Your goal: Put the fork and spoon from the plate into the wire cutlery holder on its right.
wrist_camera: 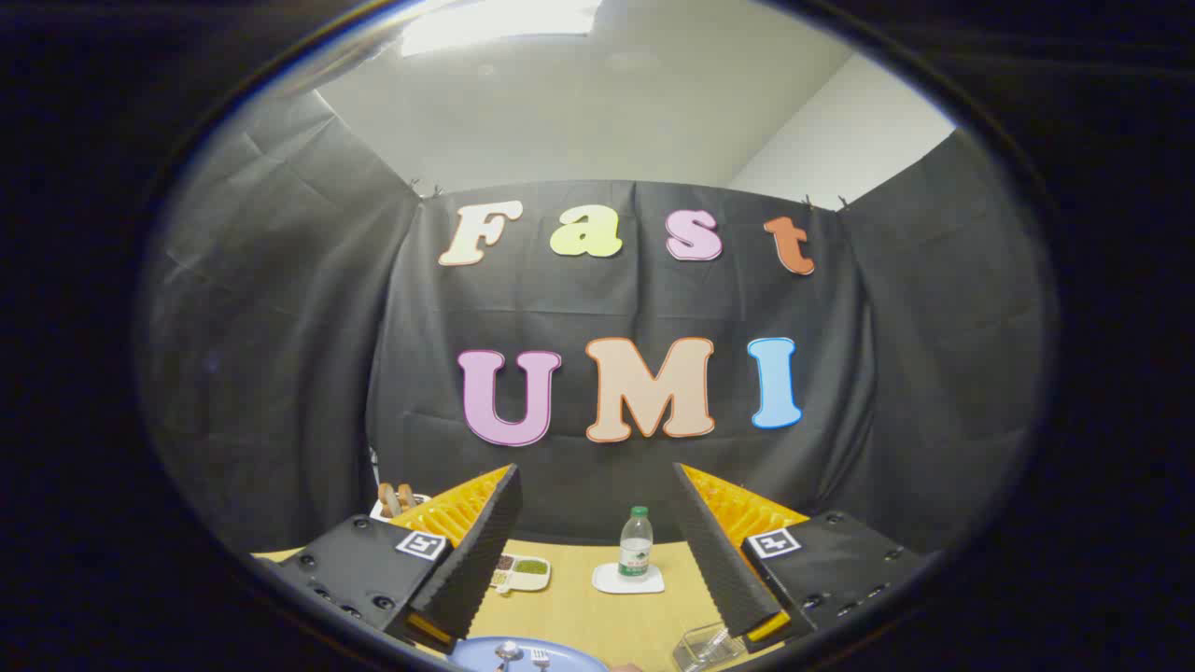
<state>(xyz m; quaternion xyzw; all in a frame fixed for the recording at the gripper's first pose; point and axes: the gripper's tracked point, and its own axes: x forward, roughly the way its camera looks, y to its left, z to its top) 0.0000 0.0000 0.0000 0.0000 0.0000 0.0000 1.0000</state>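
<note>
Nothing appears moved yet: the spoon (507,652) and fork (541,658) lie on the blue plate (579,656), the wire cutlery holder (702,645) apparently unfilled. The gripper (597,523) hovers wide open, holding nothing.

table (579,607): smooth, matt, wood-look top
plate (569,656): smooth, faintly glossy
spoon (507,652) and fork (541,658): shiny metal
bottle (636,544): clear glossy plastic, lower centre of the frame
coaster (628,581) beneath it: matt
booth wall (280,355): matt creased cloth
gripper (597,546): spread fingers faced with ridged, matt pads (481,551)
</note>
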